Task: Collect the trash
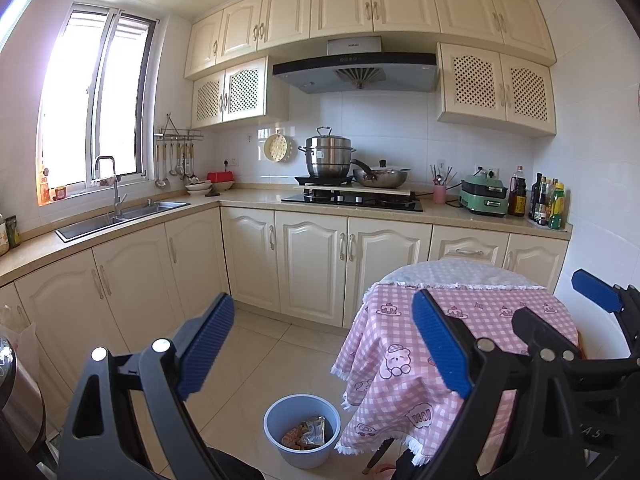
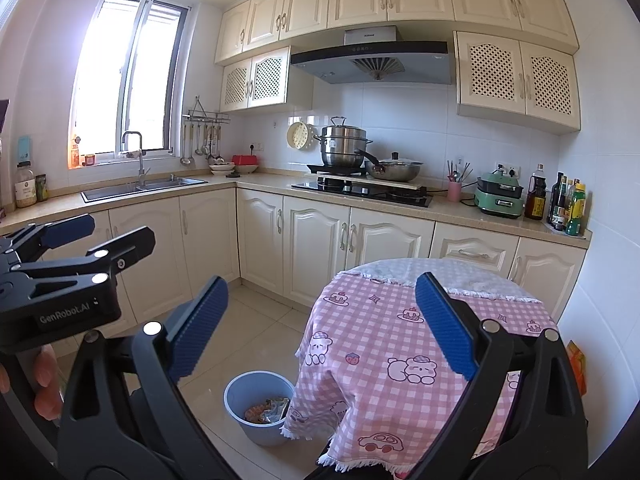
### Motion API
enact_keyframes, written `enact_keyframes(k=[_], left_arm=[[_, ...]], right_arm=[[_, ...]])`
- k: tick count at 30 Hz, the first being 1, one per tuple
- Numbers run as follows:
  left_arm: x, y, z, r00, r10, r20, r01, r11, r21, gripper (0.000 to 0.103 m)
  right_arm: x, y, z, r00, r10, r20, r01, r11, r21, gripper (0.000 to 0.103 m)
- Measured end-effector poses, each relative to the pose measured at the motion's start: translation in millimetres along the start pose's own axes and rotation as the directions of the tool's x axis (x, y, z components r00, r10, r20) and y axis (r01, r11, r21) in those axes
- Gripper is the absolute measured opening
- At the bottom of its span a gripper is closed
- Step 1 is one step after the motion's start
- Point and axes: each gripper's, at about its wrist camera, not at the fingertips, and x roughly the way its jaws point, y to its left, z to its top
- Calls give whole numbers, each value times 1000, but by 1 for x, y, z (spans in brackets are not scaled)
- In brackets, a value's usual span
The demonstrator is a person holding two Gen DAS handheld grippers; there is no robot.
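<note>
A pale blue trash bin (image 1: 273, 414) stands on the tiled floor beside the round table (image 1: 494, 306), with crumpled snack wrappers (image 1: 308, 434) inside. The right wrist view shows the same bin (image 2: 256, 436) and wrappers (image 2: 266, 406), partly under the pink checked cloth (image 2: 372, 320). My left gripper (image 1: 324, 344) is open and empty, held high above the floor. My right gripper (image 2: 322, 326) is also open and empty. Each gripper shows at the edge of the other's view: right gripper (image 1: 572, 312), left gripper (image 2: 120, 228). An orange packet (image 2: 578, 364) shows by the wall behind the table.
Cream cabinets run along the left and back walls, under a counter with a sink (image 1: 120, 216), a hob (image 1: 352, 200) with pots, and bottles (image 1: 548, 204). A metal container (image 1: 18, 396) stands at the left. A hand (image 2: 44, 380) holds the left gripper.
</note>
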Motion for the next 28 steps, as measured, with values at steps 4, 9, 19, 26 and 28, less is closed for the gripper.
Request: enact_keyframes(k=[4, 9, 19, 26, 28], left_arm=[[1, 1, -1, 1000, 0, -2, 0, 1000, 2, 89], [2, 2, -2, 1000, 1, -5, -1, 1000, 2, 89], [11, 6, -6, 999, 5, -38, -5, 1000, 1, 89], [22, 14, -9, 997, 15, -78, -16, 1000, -19, 89], [28, 16, -12, 996, 21, -92, -23, 999, -24, 89]], right_arm=[[0, 0, -1, 1000, -1, -2, 1, 1000, 2, 93], [2, -2, -1, 1000, 0, -5, 0, 1000, 6, 93], [9, -2, -6, 1000, 2, -25, -2, 1000, 18, 93], [17, -3, -9, 999, 4, -41, -3, 1000, 23, 93], [23, -6, -12, 999, -5, -51, 6, 1000, 24, 93]])
